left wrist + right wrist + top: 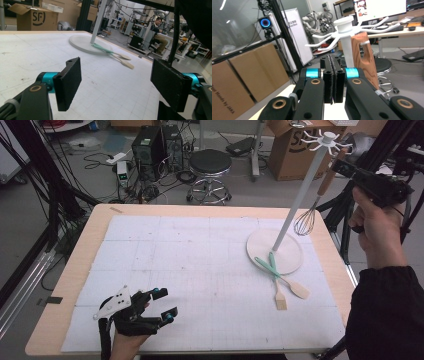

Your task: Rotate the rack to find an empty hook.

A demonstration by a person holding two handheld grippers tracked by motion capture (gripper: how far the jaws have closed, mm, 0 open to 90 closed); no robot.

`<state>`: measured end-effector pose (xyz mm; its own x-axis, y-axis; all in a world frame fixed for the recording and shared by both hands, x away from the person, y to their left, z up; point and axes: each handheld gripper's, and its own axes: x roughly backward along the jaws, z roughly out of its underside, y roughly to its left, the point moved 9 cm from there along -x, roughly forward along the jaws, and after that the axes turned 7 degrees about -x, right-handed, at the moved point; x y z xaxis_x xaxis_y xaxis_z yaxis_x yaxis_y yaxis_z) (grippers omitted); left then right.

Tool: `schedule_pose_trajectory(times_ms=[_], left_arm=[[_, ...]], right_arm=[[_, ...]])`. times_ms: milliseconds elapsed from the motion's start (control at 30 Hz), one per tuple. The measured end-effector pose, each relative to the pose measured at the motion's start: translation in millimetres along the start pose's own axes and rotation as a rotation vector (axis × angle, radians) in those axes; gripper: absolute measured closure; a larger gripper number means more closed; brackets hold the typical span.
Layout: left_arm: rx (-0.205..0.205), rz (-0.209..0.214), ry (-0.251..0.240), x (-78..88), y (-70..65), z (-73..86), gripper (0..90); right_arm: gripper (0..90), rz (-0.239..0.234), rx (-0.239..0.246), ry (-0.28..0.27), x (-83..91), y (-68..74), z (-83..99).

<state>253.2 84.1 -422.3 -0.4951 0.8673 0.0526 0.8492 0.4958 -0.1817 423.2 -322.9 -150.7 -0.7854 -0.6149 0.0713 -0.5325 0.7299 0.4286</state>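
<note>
Left gripper rests on the white mat, jaws wide apart; right gripper — jaws pressed together, empty — raised beside the whisk hanging from the white rack.

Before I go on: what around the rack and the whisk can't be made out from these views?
- Whisk handle top, high view: behind the right gripper.
- Whisk wires, right gripper view: hidden behind the gripper body.
- Rack base, right gripper view: hidden below the shut jaws.
- Spatulas, left gripper view: blurred, far off.

Beyond the table, a black stool stands between computer towers and a cardboard box.
</note>
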Motion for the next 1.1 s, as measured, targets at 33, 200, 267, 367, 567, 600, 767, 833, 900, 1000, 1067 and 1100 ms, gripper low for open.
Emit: schedule_pose_trajectory(times_ms=[33, 200, 267, 367, 567, 600, 767, 833, 900, 1000, 1067, 1100], left_arm=[[0.003, 0.000, -0.002, -0.2, -0.4, -0.3, 25.4], [0.004, -0.001, -0.003, 0.7, 0.2, -0.3, 25.4], [0.002, 0.000, -0.003, 1.2, 0.4, -0.3, 25.4], [0.000, 0.002, -0.004, 2.1, 0.7, -0.6, 25.4], [0.001, -0.001, -0.009, 2.9, 0.7, -1.5, 25.4], [0.003, -0.001, -0.010, 2.8, 0.4, -1.7, 25.4], [-0.001, 0.001, -0.011, 3.3, -0.1, -2.4, 25.4], [0.002, 0.000, -0.014, 3.7, -0.3, -2.8, 25.4], [0.000, 0.000, -0.016, 4.5, 0.2, -3.1, 25.4], [-0.003, 0.000, -0.016, 6.0, 1.1, -3.4, 25.4], [-0.001, -0.002, -0.021, 7.0, 1.6, -4.0, 25.4], [-0.002, -0.002, -0.020, 7.3, 1.6, -4.0, 25.4]], right_arm=[[89.8, 0.005, 0.004, 0.000, -2.1, 0.0, -1.2], [89.9, 0.058, 0.018, -0.020, -8.1, -1.0, -9.3], [89.8, 0.077, 0.033, -0.014, -10.3, 0.4, -9.7], [89.8, 0.090, 0.051, -0.010, -13.0, 1.8, -9.6], [89.8, 0.074, 0.062, 0.007, -19.9, 11.8, -6.2], [89.8, 0.076, 0.063, 0.010, -21.0, 13.3, -6.0], [89.8, 0.081, 0.071, 0.026, -29.6, 20.4, -4.1], [89.8, 0.083, 0.070, 0.023, -32.1, 21.8, -4.3], [89.8, 0.082, 0.072, 0.021, -34.3, 23.1, -4.4], [89.8, 0.084, 0.067, 0.021, -37.4, 25.8, -3.6], [89.8, 0.080, 0.069, 0.022, -39.8, 28.3, -2.7], [89.7, 0.080, 0.066, 0.025, -40.8, 29.4, -2.2]])
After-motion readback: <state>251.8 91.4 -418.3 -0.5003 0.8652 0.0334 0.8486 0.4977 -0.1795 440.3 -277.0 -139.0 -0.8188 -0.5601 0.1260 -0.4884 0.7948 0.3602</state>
